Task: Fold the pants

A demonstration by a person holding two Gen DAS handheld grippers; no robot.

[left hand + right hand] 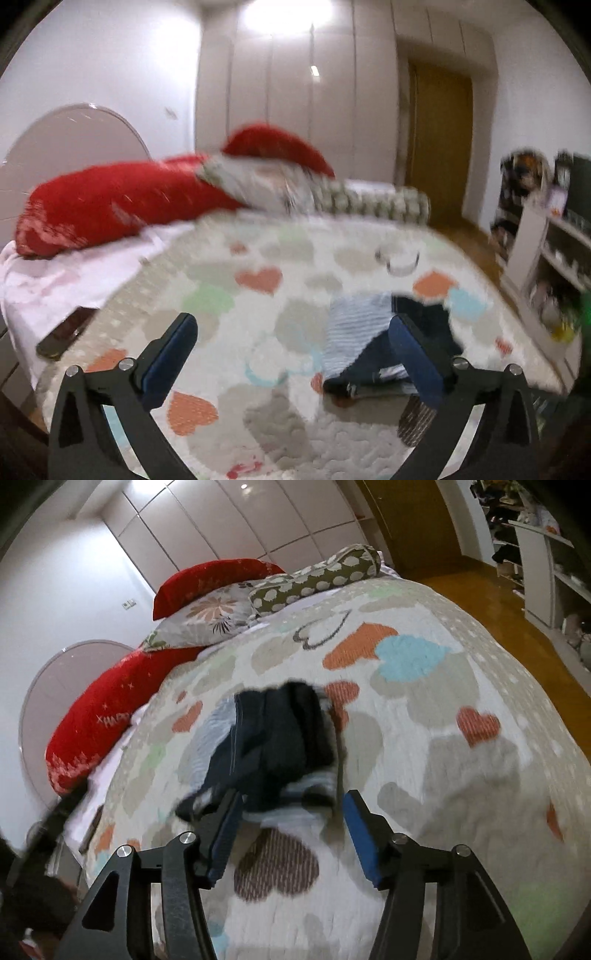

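The pants (273,738) are dark navy with pale blue striped parts and lie in a loose heap on the heart-patterned bedspread (424,709). My right gripper (291,799) is open just before the heap. The heap's near edge reaches in between its blue pads, which do not press on the cloth. In the left wrist view the pants (365,350) lie at the right, partly behind the right finger (413,354). My left gripper (291,326) stands wide open over bare bedspread (258,302) with nothing between its fingers. This view is blurred.
Red pillows (99,720), a floral pillow (207,616) and a spotted bolster (317,576) lie at the head of the bed. A wooden floor (491,602) and white shelves (543,565) are on the right. A dark flat object (59,343) lies at the bed's left edge.
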